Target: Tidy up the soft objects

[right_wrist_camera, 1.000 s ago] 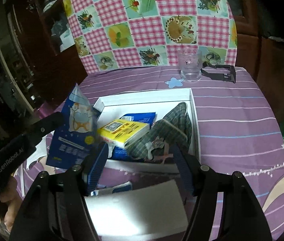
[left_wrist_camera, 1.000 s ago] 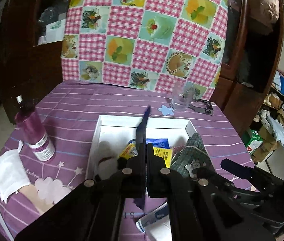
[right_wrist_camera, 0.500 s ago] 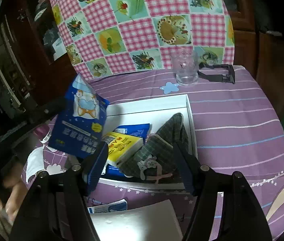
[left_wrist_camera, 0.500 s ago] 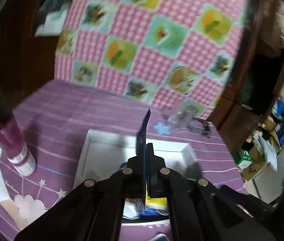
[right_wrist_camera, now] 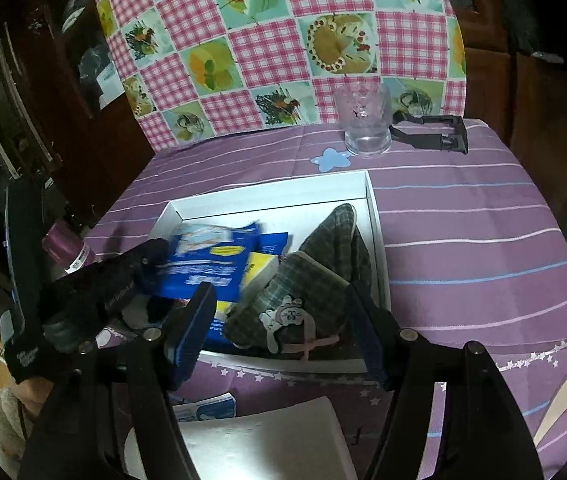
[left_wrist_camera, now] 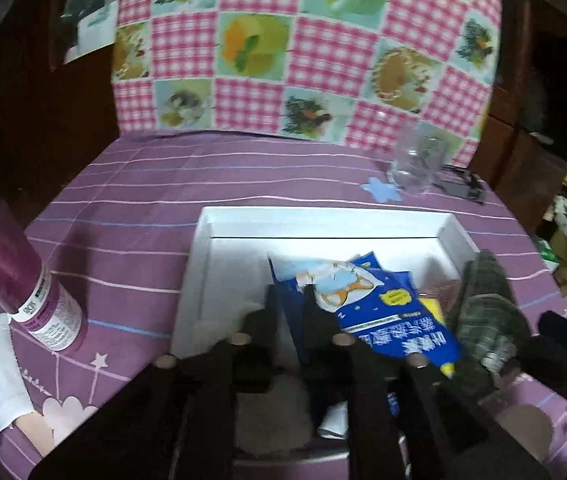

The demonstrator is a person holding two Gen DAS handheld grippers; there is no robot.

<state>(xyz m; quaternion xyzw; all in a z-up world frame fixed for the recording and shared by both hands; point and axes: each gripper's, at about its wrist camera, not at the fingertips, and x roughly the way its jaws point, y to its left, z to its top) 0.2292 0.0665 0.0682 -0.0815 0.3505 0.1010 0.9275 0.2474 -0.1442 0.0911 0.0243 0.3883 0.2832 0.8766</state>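
Left gripper [left_wrist_camera: 289, 300] opening over white box [left_wrist_camera: 323, 220], blue packet [left_wrist_camera: 383, 312] dropping just right of fingertips; right gripper [right_wrist_camera: 279, 320] open, empty.

We could not read the blurry writing on the blue packet [left_wrist_camera: 387, 312]. The checked cloth bag [right_wrist_camera: 315, 280] hid part of the white box [right_wrist_camera: 267, 192]. The white sheet [right_wrist_camera: 267, 444] ran off the bottom edge
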